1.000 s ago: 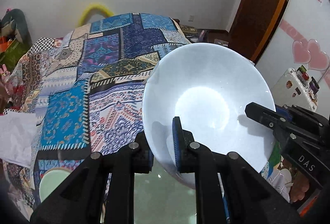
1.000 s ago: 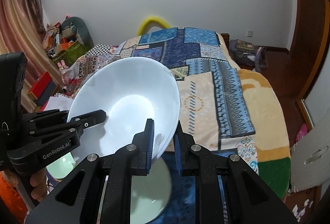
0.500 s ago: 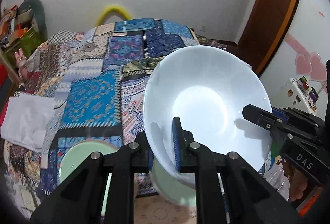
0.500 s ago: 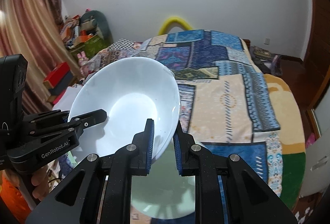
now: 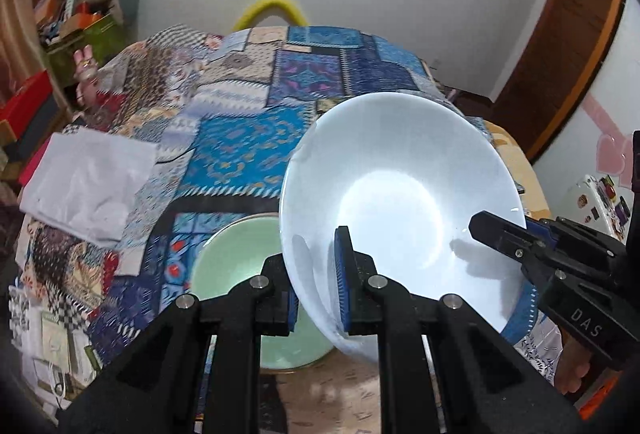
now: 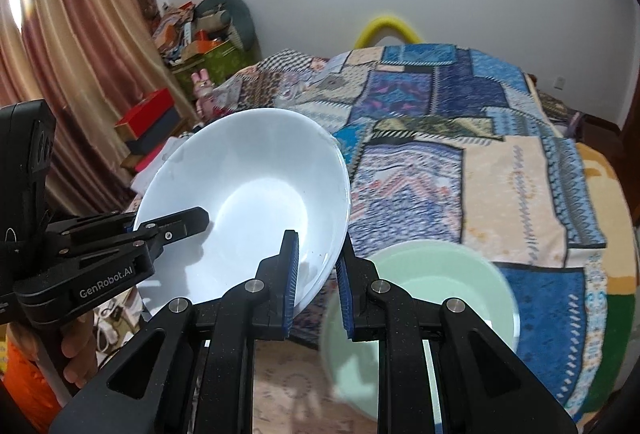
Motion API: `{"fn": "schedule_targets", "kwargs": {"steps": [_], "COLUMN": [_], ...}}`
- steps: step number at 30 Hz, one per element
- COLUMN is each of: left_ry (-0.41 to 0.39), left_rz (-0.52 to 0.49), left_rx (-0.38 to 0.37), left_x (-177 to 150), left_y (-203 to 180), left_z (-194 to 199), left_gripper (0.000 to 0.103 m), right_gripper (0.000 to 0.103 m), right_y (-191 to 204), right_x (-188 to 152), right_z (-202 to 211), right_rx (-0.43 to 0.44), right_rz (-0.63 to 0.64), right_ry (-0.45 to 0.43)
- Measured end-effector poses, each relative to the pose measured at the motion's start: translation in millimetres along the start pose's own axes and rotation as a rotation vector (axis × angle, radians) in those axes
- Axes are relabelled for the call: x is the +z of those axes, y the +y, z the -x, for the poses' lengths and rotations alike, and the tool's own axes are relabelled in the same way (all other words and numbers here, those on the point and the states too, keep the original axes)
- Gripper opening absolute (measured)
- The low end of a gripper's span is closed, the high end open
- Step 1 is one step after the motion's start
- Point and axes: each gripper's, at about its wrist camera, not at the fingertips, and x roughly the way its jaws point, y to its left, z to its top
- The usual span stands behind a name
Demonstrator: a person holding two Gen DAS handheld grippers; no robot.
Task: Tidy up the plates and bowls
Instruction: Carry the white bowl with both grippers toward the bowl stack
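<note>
Above patchwork bedspread (image 5: 240, 138), left gripper (image 5: 318, 286) and right gripper (image 6: 316, 282) clamp white bowl's (image 5: 400, 202) rim.

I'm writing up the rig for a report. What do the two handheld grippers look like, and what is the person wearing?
Both are matte black plastic with angular, cut-out finger arms, silver screw heads and ribbed blue pads. The left gripper bears white "GenRobot.AI" lettering on its side; the right gripper shows "DAS". No cables are visible on them. Orange clothing shows beside the hand under the left gripper.
</note>
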Motion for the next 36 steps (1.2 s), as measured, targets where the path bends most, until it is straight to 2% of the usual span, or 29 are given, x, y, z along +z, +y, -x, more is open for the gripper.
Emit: {"fn": "schedule_targets", "kwargs": {"steps": [9,18,36], "left_ry": [0.032,0.098,0.144], "left_rz": [0.036,0.054,0.082], "left_rx": [0.047,0.073,0.077], "left_x": [-18,-38,-49], "left_y": [39,63,79], "left_z": [-8,-30,-61], "left_gripper": [0.015,0.015,0.015], "right_gripper": [0.017,0.017,0.017], "right_y": [26,37,36], "right_x": [-10,-24,-37], "right_z": [-29,-57,-89], "right_rx": [0.044,0.077,0.058], "right_rz": [0.001,-0.026,-0.041], "right_ry": [0.058,0.125,0.2]}}
